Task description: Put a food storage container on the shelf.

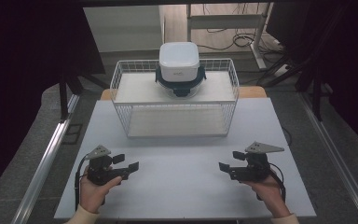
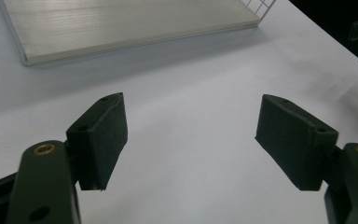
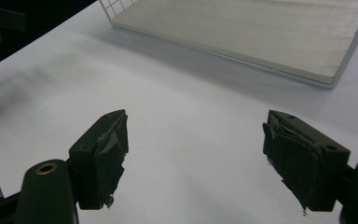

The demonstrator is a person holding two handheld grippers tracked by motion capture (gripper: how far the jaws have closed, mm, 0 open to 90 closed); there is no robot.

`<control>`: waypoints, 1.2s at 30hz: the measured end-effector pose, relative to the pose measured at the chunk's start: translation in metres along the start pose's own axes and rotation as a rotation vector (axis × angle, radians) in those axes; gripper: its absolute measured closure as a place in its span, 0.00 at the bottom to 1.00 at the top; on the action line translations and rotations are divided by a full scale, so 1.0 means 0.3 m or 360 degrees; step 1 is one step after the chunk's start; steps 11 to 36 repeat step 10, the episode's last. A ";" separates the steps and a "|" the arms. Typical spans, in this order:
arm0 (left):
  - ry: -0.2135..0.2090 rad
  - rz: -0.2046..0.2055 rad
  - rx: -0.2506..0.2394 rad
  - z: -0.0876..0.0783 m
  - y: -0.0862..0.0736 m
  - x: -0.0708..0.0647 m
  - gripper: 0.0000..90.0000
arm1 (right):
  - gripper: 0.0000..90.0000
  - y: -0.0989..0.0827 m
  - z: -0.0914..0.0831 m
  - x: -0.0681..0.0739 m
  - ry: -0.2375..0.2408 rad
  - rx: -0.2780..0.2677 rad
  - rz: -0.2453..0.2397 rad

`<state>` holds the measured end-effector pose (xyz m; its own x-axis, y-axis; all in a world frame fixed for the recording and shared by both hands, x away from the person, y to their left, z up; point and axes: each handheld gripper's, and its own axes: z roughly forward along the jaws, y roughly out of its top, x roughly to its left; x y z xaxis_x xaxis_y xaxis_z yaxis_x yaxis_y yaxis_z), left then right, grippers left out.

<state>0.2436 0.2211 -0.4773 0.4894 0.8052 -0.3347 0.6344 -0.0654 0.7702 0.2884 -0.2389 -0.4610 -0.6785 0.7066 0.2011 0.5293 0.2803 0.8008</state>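
A white wire rack (image 1: 175,100) with two shelves stands at the far middle of the white table (image 1: 182,186). On its top shelf sits a white lidded container (image 1: 179,60) over a dark blue clip-lock lid and a clear bowl. My left gripper (image 1: 127,162) rests low over the table's near left, held by a hand, jaws open and pointing toward the centre with nothing between them. My right gripper (image 1: 230,160) mirrors it at the near right, open and empty. In both gripper views the black pads (image 2: 103,135) (image 3: 103,149) stand wide apart over bare table, with the rack's lower shelf (image 2: 121,23) (image 3: 261,32) ahead.
Metal rails run along the floor on both sides of the table (image 1: 46,158). Dark curtains hang at left and right. A desk frame with cables (image 1: 242,32) stands behind the rack.
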 end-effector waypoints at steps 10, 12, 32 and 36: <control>-0.0011 0.0014 0.0008 0.016 0.020 -0.002 0.26 | 0.23 0.016 -0.008 0.007 -0.0015 -0.0036 -0.0010; -0.0011 0.0014 0.0008 0.016 0.020 -0.002 0.26 | 0.23 0.016 -0.008 0.007 -0.0015 -0.0036 -0.0010; -0.0011 0.0014 0.0008 0.016 0.020 -0.002 0.26 | 0.23 0.016 -0.008 0.007 -0.0015 -0.0036 -0.0010; -0.0011 0.0014 0.0008 0.016 0.020 -0.002 0.26 | 0.23 0.016 -0.008 0.007 -0.0015 -0.0036 -0.0010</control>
